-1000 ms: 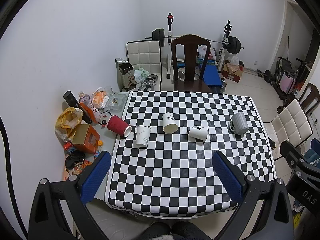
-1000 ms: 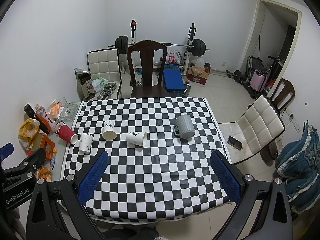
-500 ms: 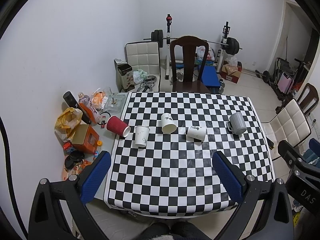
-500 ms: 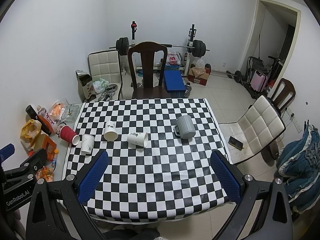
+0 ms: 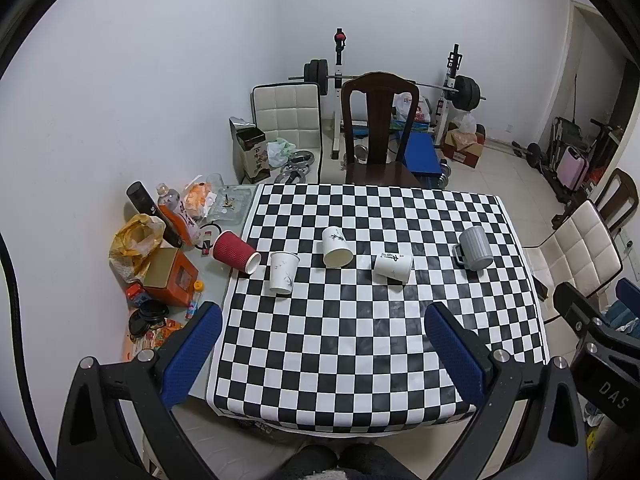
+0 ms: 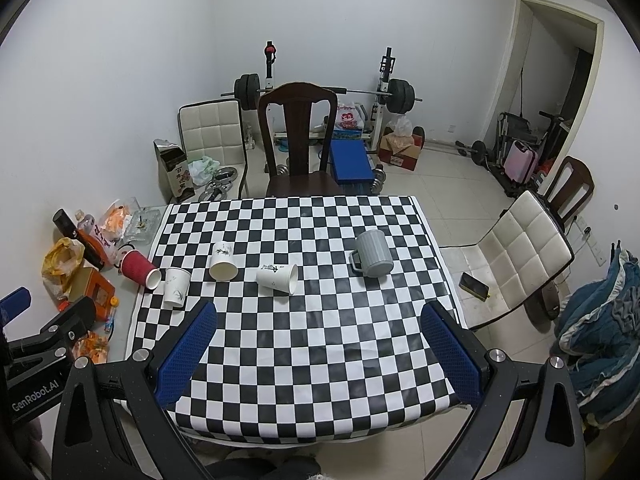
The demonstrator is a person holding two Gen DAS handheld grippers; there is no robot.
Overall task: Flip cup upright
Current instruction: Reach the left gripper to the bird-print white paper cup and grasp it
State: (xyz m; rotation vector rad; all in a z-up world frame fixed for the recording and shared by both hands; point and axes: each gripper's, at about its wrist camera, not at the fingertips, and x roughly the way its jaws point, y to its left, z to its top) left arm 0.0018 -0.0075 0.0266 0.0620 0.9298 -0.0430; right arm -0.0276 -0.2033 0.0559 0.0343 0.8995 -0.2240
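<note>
On the checkered table (image 5: pixel 360 340) several cups lie in a row. A red paper cup (image 5: pixel 235 251) lies on its side at the left edge. A white paper cup (image 5: pixel 283 272) stands upright beside it. Two more white cups (image 5: pixel 337 247) (image 5: pixel 393 266) lie tipped. A grey mug (image 5: pixel 473 253) stands mouth down at the right. The same row shows in the right wrist view: red cup (image 6: pixel 140 269), white cups (image 6: pixel 223 261) (image 6: pixel 277 278), grey mug (image 6: pixel 374 259). My left gripper (image 5: pixel 324 352) and right gripper (image 6: pixel 318 354) are open, empty, high above the near table edge.
A dark wooden chair (image 5: pixel 378 132) stands behind the table. White chairs stand at the back left (image 5: pixel 286 120) and right (image 6: pixel 524 248). Bottles, bags and boxes (image 5: pixel 160 248) clutter the left side. A weight bench (image 6: pixel 320 92) is at the back wall.
Both views have drifted slightly: the table and cups sit a little lower and farther in frame. No cup has moved. Both grippers stay open.
</note>
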